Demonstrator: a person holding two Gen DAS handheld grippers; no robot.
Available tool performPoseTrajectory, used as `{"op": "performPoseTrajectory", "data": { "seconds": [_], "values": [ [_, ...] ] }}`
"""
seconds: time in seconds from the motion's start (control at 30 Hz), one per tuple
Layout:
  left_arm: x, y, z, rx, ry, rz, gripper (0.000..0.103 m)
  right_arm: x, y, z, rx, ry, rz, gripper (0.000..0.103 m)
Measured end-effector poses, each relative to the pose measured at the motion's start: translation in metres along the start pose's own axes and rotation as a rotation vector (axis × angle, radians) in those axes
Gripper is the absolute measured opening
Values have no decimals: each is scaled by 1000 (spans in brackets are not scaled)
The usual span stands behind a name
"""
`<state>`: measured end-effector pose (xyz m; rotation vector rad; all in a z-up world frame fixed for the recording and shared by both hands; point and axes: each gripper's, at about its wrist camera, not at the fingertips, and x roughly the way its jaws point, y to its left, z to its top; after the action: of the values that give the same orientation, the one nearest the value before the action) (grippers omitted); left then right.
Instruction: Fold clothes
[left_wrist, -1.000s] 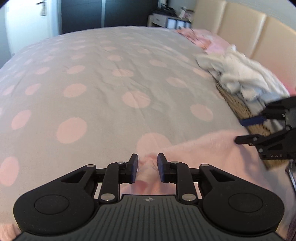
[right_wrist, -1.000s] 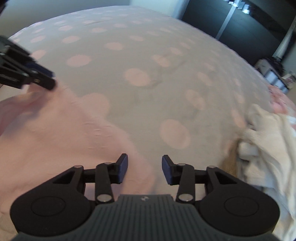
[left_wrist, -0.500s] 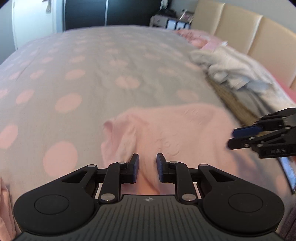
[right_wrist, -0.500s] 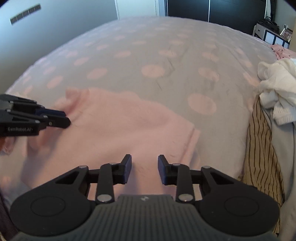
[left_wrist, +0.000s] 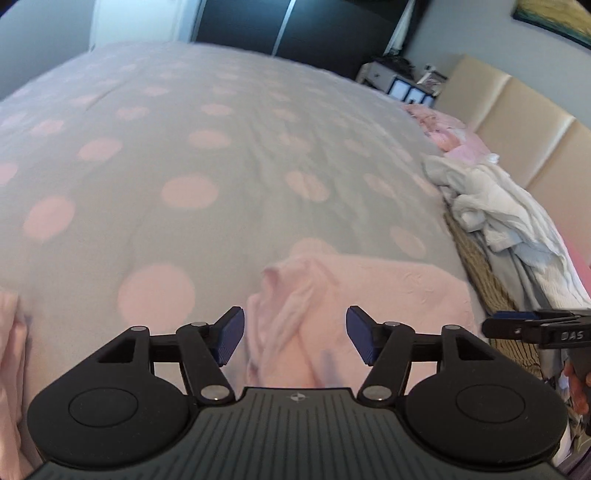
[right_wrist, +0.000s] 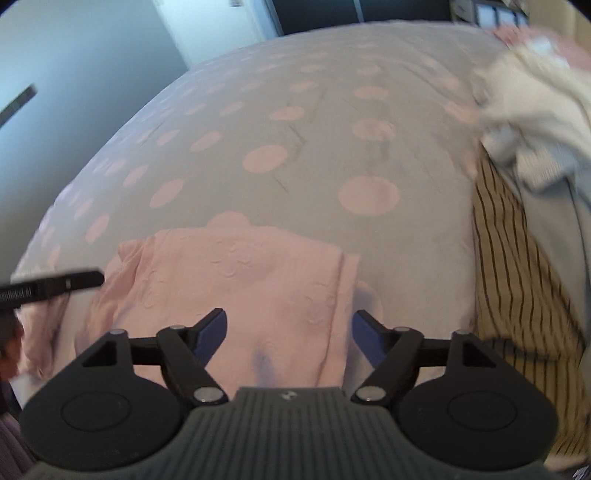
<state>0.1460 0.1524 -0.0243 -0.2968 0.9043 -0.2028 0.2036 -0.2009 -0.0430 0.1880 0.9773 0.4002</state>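
A pale pink garment (right_wrist: 236, 280) lies folded flat on the grey bedspread with pink dots (right_wrist: 295, 122). In the left wrist view its bunched left end (left_wrist: 295, 295) lies between and beyond the fingers. My left gripper (left_wrist: 294, 336) hovers over that end, its jaws opening, with cloth under the gap but not pinched. My right gripper (right_wrist: 289, 334) hovers over the garment's right part, its jaws also opening and clear of the fabric. Each gripper shows edge-on in the other's view: the right gripper (left_wrist: 532, 326) at the right, the left gripper (right_wrist: 55, 286) at the left.
A heap of white and grey clothes (left_wrist: 491, 206) lies along the bed's right side over a striped beige cloth (right_wrist: 517, 273). More pink fabric (left_wrist: 447, 129) sits near the padded headboard (left_wrist: 517, 125). Another pink piece (left_wrist: 11, 332) shows at the left edge. Dark wardrobes stand beyond the bed.
Both grippers held the pink garment's edge shut, carried it over into a fold on the bed, then opened and let go. Both views have rolled.
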Motion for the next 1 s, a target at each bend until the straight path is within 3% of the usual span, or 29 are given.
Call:
{"op": "performPoseTrajectory", "data": {
  "seconds": [0.13,0.37,0.57,0.7,0.8,0.87,1.0],
  "values": [
    [11,22,-15,-165,62,-48,61,9,-22,-12,124,51,21,81],
    [48,19,-30,-185,146,-87,64,37,-39,-31,253,135,58,81],
    [67,9,-28,-178,155,-122,62,57,-14,-27,186,135,46,83],
    [72,-1,-27,-120,160,-118,47,69,8,-23,92,151,49,80],
    [72,-7,-26,-75,157,-132,30,72,16,-22,59,149,43,63],
    [70,-12,-26,-48,152,-139,24,71,17,-21,65,150,69,38],
    [64,-19,-24,-15,134,-142,17,64,18,-20,70,151,97,26]
  ]
}}
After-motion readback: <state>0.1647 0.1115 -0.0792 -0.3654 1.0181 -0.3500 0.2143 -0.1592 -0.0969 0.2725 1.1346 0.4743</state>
